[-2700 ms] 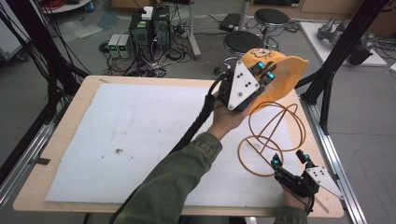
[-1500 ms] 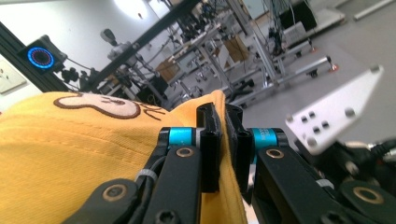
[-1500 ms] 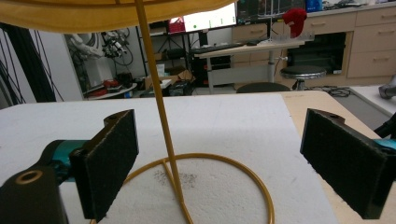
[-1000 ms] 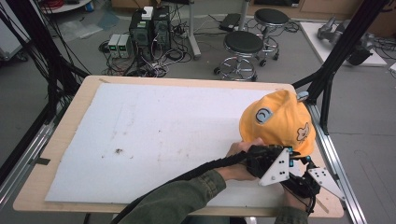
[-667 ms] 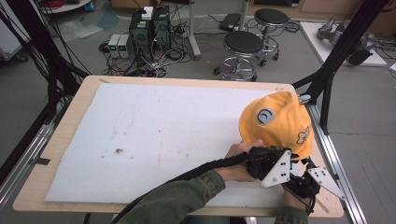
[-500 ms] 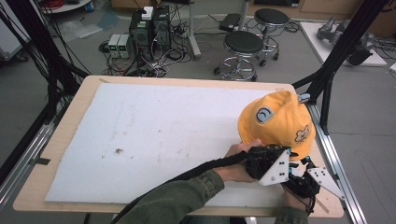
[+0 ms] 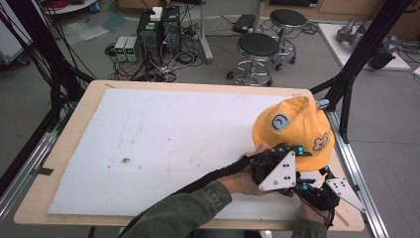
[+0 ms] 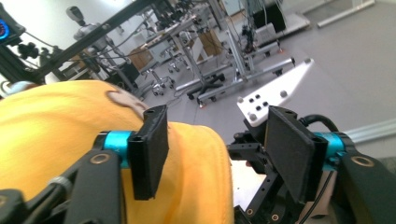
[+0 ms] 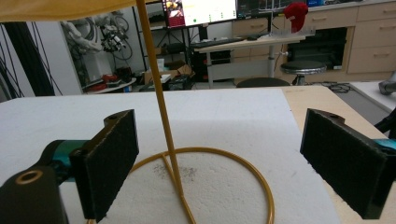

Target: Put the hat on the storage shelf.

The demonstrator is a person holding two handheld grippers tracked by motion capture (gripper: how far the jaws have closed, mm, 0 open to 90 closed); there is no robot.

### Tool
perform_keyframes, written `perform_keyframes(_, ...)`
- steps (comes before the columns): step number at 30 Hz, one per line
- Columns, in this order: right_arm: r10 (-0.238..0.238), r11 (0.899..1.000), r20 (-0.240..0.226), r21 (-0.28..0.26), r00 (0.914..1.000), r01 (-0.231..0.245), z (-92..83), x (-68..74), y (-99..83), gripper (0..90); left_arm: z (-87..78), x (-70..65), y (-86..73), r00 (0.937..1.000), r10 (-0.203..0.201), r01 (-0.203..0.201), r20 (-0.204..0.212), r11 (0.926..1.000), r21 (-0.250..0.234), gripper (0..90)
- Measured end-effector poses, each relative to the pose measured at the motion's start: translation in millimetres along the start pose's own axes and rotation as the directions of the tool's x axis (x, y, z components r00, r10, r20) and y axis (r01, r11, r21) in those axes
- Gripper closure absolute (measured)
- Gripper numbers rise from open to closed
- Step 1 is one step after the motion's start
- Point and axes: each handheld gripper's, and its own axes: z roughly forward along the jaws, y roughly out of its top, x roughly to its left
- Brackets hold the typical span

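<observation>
A yellow hat (image 7: 292,129) with a round badge sits on top of an orange wire stand (image 9: 159,93) at the table's right side. My left gripper (image 7: 295,150) is at the hat's near brim. Its jaws have just been opening, and in the left gripper view the left gripper (image 8: 215,140) stands open with the yellow fabric (image 8: 56,126) lying loose between the pads. My right gripper (image 7: 312,179) rests low by the table's front right corner. In the right gripper view the right gripper (image 9: 219,154) is wide open, the stand's upright rod and ring base (image 9: 261,186) between its jaws.
The white foam mat (image 7: 163,144) covers most of the wooden table (image 7: 74,114). Black frame struts (image 7: 356,54) rise just past the hat on the right. Stools (image 7: 257,47) and computer boxes (image 7: 153,29) stand on the floor beyond the far edge.
The hat, earlier held high over the bare stand, now sits on it. Since a second ago the left jaws have spread off the brim and the hand has drawn back slightly.
</observation>
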Motion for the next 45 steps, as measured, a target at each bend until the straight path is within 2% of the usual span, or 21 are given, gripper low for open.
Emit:
perform_keyframes(2, 0.002, 1.0, 0.002, 0.005, 1.0, -0.002, -0.4, 0.5, -0.1, 10.2, -6.5, 4.1, 1.0, 0.9995, -0.011, 0.011, -0.031, 0.9999, -0.005, 33.6)
perform_keyframes(5, 0.0, 1.0, 0.001, 0.005, 1.0, 0.0, -0.2, 0.4, -0.2, 10.2, -16.0, 11.3, 2.8, 0.998, -0.038, 0.037, -0.05, 0.9992, -0.015, 32.9)
perform_keyframes(8, 0.001, 1.0, 0.003, 0.01, 1.0, -0.001, -0.4, 0.1, -0.4, 10.2, -27.8, 20.5, 5.9, 0.9938, -0.079, 0.077, -0.078, 0.9966, -0.032, 32.8)
perform_keyframes(10, -0.001, 1.0, 0.003, 0.008, 1.0, 0.001, -0.2, 0.2, -0.5, 10.2, -35.8, 26.7, 7.7, 0.9898, -0.101, 0.096, -0.101, 0.9942, -0.048, 32.6)
perform_keyframes(13, 0.0, 1.0, 0.003, 0.007, 1.0, 0.0, -0.4, 0.4, -0.4, 10.2, -48.7, 34.5, 9.7, 0.9809, -0.119, 0.11, -0.154, 0.9919, -0.065, 30.9)
perform_keyframes(15, 0.001, 1.0, 0.004, 0.007, 1.0, -0.001, -0.4, 0.5, -0.4, 10.2, -57.7, 39.0, 9.9, 0.9746, -0.14, 0.129, -0.175, 0.9887, -0.076, 30.4)
perform_keyframes(19, 0.004, 1.0, 0.003, 0.007, 1.0, -0.004, 0.4, 0.6, -0.5, 10.2, -85.3, 48.6, 8.2, 0.9527, -0.183, 0.159, -0.242, 0.9805, -0.115, 30.6)
perform_keyframes(24, -0.004, 1.0, 0.0, 0.009, 1.0, 0.004, 1.6, 1.1, -0.5, 10.2, -120.6, 62.7, 3.2, 0.9147, -0.237, 0.197, -0.327, 0.9689, -0.149, 30.8)
perform_keyframes(25, -0.006, 1.0, -0.002, 0.01, 1.0, 0.006, 1.9, 1.2, -0.5, 10.2, -125.9, 64.7, 2.5, 0.91, -0.24, 0.2, -0.338, 0.9681, -0.151, 30.8)
perform_keyframes(26, -0.004, 1.0, -0.001, 0.011, 1.0, 0.004, 2.2, 1.5, -0.6, 10.2, -134.4, 67.1, 1.3, 0.8985, -0.248, 0.204, -0.362, 0.9665, -0.156, 30.8)
perform_keyframes(28, -0.01, 1.0, 0.0, 0.009, 1.0, 0.01, 3.3, 1.8, -0.7, 10.2, -146.7, 70.1, -0.9, 0.882, -0.253, 0.201, -0.398, 0.9652, -0.167, 29.1)
perform_keyframes(32, -0.014, 1.0, -0.002, 0.011, 0.9999, 0.014, 4.2, 2.4, -0.8, 10.2, -167.9, 75.2, -6.0, 0.8563, -0.262, 0.208, -0.445, 0.9636, -0.168, 28.1)
perform_keyframes(37, -0.01, 1.0, 0.002, 0.011, 0.9999, 0.01, 4.5, 3.4, -0.7, 10.2, -188.9, 78.9, -12.1, 0.8285, -0.276, 0.217, -0.487, 0.9603, -0.176, 27.5)
perform_keyframes(41, -0.011, 1.0, 0.01, 0.012, 0.9999, 0.011, 5.0, 3.5, -0.7, 10.2, -204.1, 81.0, -18.5, 0.8168, -0.282, 0.226, -0.504, 0.9592, -0.169, 26.7)
perform_keyframes(45, -0.008, 1.0, 0.008, 0.015, 0.9999, 0.008, 5.0, 4.0, -0.9, 10.2, -220.9, 81.8, -26.0, 0.7887, -0.293, 0.237, -0.54, 0.9561, -0.173, 26.0)
